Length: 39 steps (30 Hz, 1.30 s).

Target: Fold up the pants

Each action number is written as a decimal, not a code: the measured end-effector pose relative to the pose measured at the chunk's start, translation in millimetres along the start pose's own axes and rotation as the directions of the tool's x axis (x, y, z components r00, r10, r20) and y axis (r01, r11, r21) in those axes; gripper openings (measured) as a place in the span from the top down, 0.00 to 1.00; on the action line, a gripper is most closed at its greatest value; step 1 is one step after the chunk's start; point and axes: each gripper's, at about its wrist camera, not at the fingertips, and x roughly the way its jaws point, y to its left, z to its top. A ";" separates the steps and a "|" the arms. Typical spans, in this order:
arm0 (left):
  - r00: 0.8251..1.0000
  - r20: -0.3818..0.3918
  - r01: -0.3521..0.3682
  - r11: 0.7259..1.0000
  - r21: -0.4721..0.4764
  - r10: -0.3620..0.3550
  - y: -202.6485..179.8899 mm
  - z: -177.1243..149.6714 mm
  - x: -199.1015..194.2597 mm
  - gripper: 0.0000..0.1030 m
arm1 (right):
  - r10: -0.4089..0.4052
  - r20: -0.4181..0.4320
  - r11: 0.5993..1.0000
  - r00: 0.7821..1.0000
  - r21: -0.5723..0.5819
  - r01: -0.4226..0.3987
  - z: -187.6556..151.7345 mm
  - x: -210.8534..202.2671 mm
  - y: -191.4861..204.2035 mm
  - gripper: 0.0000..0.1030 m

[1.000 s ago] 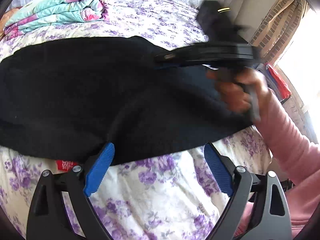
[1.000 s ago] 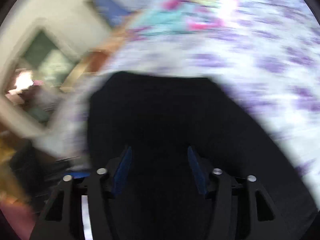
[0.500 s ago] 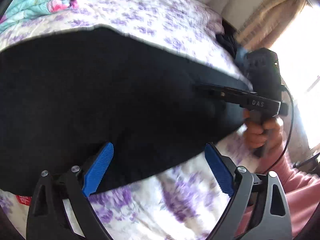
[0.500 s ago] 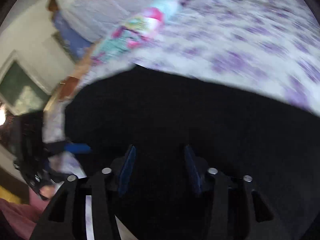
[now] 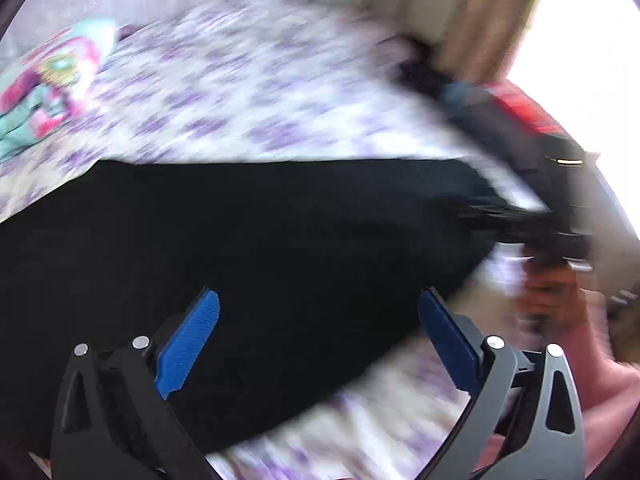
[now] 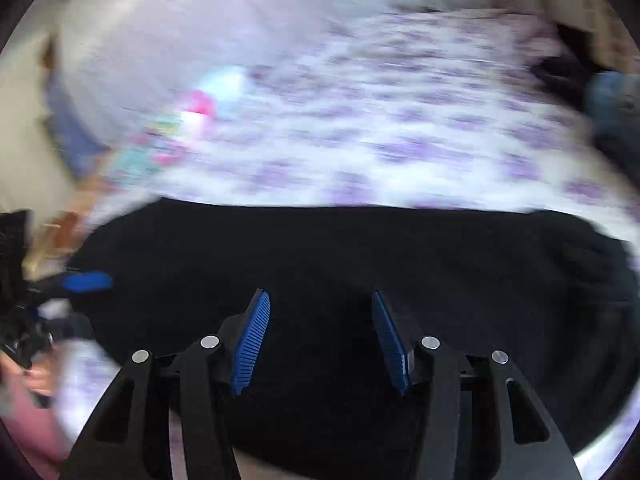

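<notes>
Your left gripper (image 5: 319,336) and right gripper (image 6: 321,340) have black frames, ribbed blue pads (image 5: 188,348), silver screws (image 6: 210,341); your sleeve (image 5: 612,396) is pink.

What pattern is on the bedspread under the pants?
White bedspread with purple flowers, clearest in the left wrist view.

The pants (image 5: 260,248) are plain black, soft-looking fabric, spread out flat on the bed as one wide dark slab. In the left wrist view they run from 9 o'clock across to about 3 o'clock, far edge pretty straight. The right wrist view (image 6: 340,280) shows the same: a broad black sheet filling the lower half, no visible details.
</notes>
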 end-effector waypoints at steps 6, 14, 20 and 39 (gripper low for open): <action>0.981 -0.107 -0.160 0.986 0.045 0.164 4.6 -15.9 23.2 0.04 | -0.041 0.023 0.967 0.999 0.252 0.034 -21.5 -38.0 -121.1 1.00; 0.996 -0.020 -0.083 0.996 0.046 0.084 -58.0 26.6 8.3 0.04 | -0.167 0.231 0.957 0.959 0.273 0.101 -25.6 -104.0 -108.3 0.47; 0.991 -0.120 0.069 0.997 0.030 -0.065 -101.1 33.9 59.0 0.04 | -0.115 0.255 0.847 0.960 0.529 -0.039 -70.3 -124.8 -157.4 0.58; 0.997 -0.081 -0.004 0.994 0.105 0.012 -115.3 29.2 74.2 0.04 | 0.018 0.316 0.774 0.949 0.596 -0.213 -73.5 -90.1 -195.2 0.91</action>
